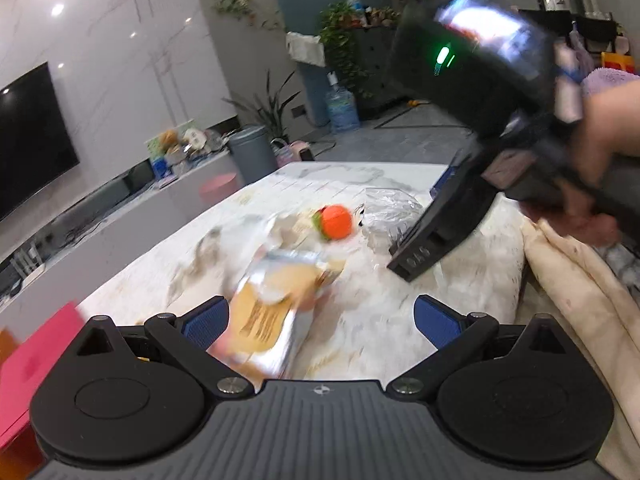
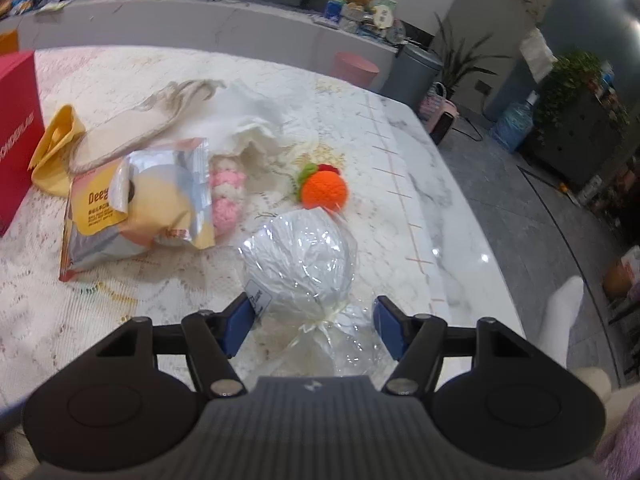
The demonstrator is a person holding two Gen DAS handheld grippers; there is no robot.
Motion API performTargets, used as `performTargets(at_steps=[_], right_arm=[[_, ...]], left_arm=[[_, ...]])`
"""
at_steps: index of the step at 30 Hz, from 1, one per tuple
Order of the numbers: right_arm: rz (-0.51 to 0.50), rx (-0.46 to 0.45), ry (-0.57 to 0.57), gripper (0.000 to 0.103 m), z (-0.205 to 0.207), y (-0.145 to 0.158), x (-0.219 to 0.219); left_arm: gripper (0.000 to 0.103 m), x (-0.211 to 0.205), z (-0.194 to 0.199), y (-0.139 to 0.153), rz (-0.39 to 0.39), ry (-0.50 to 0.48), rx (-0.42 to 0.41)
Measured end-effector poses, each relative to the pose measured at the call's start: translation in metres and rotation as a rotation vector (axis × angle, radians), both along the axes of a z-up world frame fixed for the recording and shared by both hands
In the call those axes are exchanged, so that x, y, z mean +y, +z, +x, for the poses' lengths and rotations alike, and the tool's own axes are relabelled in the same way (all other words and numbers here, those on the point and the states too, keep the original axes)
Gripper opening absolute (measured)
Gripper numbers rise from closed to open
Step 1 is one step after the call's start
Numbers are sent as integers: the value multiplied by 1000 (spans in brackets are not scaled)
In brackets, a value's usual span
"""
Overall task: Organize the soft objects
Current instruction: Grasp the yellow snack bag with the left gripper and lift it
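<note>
Straddling cellophane bundle (image 2: 304,264), right fingers (image 2: 236,326) apart; left fingers (image 1: 204,326) spread, seemingly empty.

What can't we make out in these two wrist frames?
- Snack packet: motion-blurred in the left wrist view, print unreadable.
- Pink crochet piece: partly hidden behind the packet, right wrist view.
- Red box: cut off by the frame's left edge.
- Right gripper: whether its pads touch the cellophane-wrapped bundle.
</note>
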State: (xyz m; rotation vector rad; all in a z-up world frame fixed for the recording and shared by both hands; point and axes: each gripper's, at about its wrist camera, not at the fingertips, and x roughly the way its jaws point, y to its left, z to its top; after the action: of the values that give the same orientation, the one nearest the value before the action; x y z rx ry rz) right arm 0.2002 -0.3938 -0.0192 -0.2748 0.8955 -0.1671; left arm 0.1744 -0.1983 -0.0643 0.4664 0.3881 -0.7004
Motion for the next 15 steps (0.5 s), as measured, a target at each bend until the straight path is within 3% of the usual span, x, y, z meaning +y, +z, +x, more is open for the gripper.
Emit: performTargets(at_steps=[4, 8, 11, 15], right_arm=[[40, -39, -22, 65, -8, 11, -7], [61, -52, -27, 65, -10, 16, -10], [58, -48, -26, 65, -9, 15, -8], [64, -57, 2, 65, -9, 17, -2]], left_arm=[[103, -22, 24, -18, 27, 5, 36], [103, -30, 39, -43, 89, 13, 2], [103, -33, 51, -52, 81, 101, -1], [103, -33, 60, -56, 56, 107, -10]])
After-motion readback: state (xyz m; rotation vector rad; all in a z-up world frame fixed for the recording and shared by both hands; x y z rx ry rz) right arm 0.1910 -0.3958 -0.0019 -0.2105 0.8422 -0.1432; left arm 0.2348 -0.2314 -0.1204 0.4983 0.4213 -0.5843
